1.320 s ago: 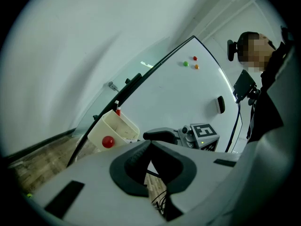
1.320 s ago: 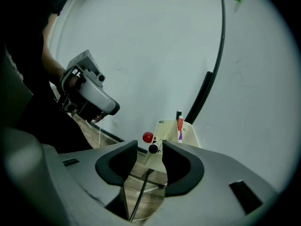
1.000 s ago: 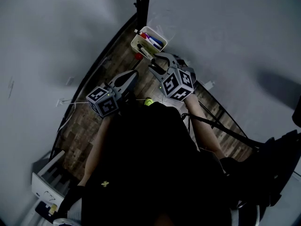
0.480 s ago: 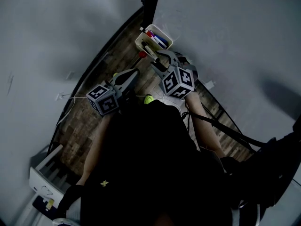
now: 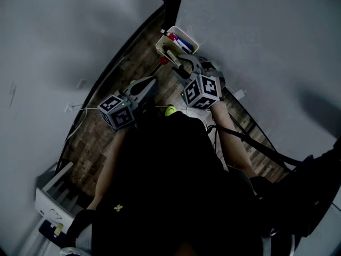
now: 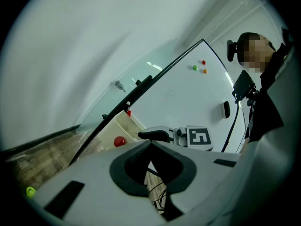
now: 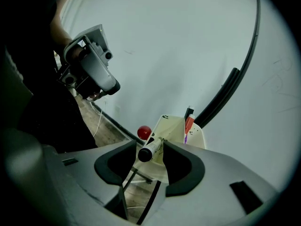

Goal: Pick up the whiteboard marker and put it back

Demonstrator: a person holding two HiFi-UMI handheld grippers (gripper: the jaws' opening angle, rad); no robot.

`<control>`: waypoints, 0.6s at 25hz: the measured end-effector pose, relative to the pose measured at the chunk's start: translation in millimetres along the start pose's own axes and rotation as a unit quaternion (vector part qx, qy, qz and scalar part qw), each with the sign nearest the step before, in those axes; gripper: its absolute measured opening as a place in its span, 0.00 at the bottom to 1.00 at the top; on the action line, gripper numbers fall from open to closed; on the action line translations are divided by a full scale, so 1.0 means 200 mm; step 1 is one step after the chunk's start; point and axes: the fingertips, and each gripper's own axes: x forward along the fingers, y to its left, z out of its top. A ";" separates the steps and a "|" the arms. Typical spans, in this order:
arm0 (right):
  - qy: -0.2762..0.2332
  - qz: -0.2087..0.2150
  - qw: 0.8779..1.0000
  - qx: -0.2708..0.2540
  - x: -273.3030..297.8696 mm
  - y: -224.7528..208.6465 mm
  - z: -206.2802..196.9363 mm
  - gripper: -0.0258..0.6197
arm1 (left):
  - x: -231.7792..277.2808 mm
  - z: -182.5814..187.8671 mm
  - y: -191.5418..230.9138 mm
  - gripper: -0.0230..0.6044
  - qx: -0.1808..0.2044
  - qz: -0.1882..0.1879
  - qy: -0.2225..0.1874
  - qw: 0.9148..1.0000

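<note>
1. The whiteboard marker (image 7: 149,150) lies between the fingers of the right gripper (image 7: 150,144). Its black cap faces the gripper and its far end reaches into the tray (image 7: 171,125). The fingers stand wide and have just been closing on it; I judge they are not yet pressing.
2. To grip well, centre the barrel between the pads and close on the barrel, not the cap. Then draw it along its own line, clear of the tray's rim and of the coloured markers (image 7: 188,125) at the tray's far end.
3. The left gripper (image 6: 150,142) has its fingers together on nothing, well aside from the tray. It is best kept there.
4. A red ball (image 7: 144,132) sits just beside the tray; avoid nudging it.
5. No writing can be read, as the print on the marker's barrel is too small. The cube's square marker (image 6: 200,136) shows only a black-and-white pattern.
</note>
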 end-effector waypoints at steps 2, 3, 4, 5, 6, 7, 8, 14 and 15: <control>0.003 -0.003 1.000 -0.012 0.00 0.00 0.00 0.29 | 0.00 0.00 0.00 0.07 -0.001 0.001 -0.002 1.000; 0.005 -0.003 1.000 -0.018 0.00 -0.01 0.00 0.28 | 0.00 0.00 0.00 0.07 0.000 0.002 -0.002 1.000; 0.006 -0.003 1.000 -0.023 0.00 0.00 0.00 0.27 | 0.00 0.00 0.00 0.07 0.000 0.002 -0.002 1.000; 0.006 -0.001 1.000 -0.026 0.00 0.00 0.00 0.26 | 0.00 0.00 0.00 0.07 0.000 0.002 -0.002 1.000; 0.006 0.000 1.000 -0.028 0.00 0.00 0.00 0.25 | 0.00 0.00 0.00 0.07 0.000 0.002 -0.002 1.000; 0.006 0.002 1.000 -0.030 0.01 0.00 0.00 0.25 | 0.00 -0.01 0.00 0.07 0.000 0.001 -0.002 1.000; 0.006 0.004 0.999 -0.032 0.01 0.01 0.00 0.24 | 0.00 -0.01 0.00 0.07 0.000 0.001 -0.002 1.000; 0.001 0.009 1.000 -0.024 0.01 0.01 0.00 0.21 | 0.00 -0.02 -0.01 0.07 0.002 0.000 -0.002 1.000; 0.000 0.010 1.000 -0.021 0.01 0.01 0.00 0.20 | 0.00 -0.02 -0.01 0.07 0.002 0.000 -0.003 1.000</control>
